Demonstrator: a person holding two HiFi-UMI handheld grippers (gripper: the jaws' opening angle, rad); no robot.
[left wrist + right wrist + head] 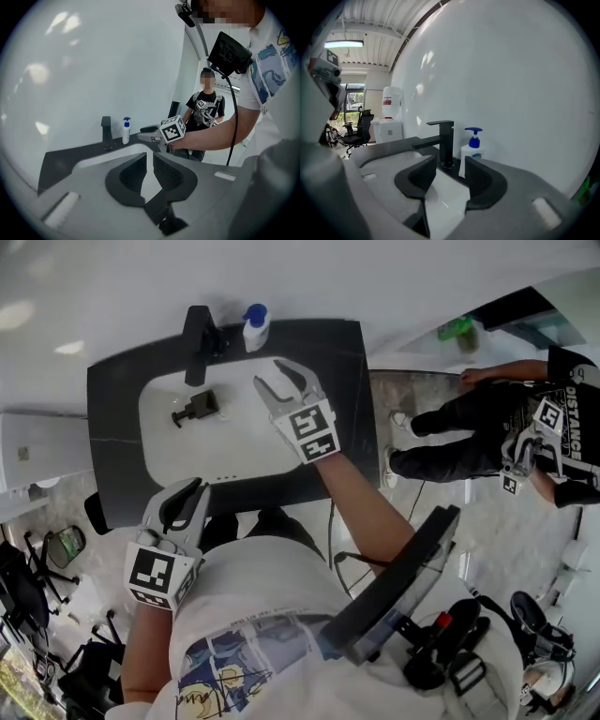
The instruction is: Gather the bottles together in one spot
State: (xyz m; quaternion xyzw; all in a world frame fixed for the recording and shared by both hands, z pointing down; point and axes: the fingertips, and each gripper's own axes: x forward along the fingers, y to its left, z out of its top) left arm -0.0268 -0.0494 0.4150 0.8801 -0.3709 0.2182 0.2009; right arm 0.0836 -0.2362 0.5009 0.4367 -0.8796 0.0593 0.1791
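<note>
Your right hand-held gripper (270, 373), wide and empty, aims at the pump bottle (472, 151) (beside the faucet (446, 140)) to grasp it; your left hand-held gripper (192, 491), narrow and empty, hangs back.

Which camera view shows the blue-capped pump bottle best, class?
The right gripper view: the pump bottle stands close and upright beside the faucet, with its blue pump and label clear. The head view shows it small, from above. The left gripper view shows it tiny and distant.

White bottle (255, 331) with blue pump, black tap (197, 332), white basin (225, 442) in dark grey counter (114, 427); small bottle (195, 409) looks black.
</note>
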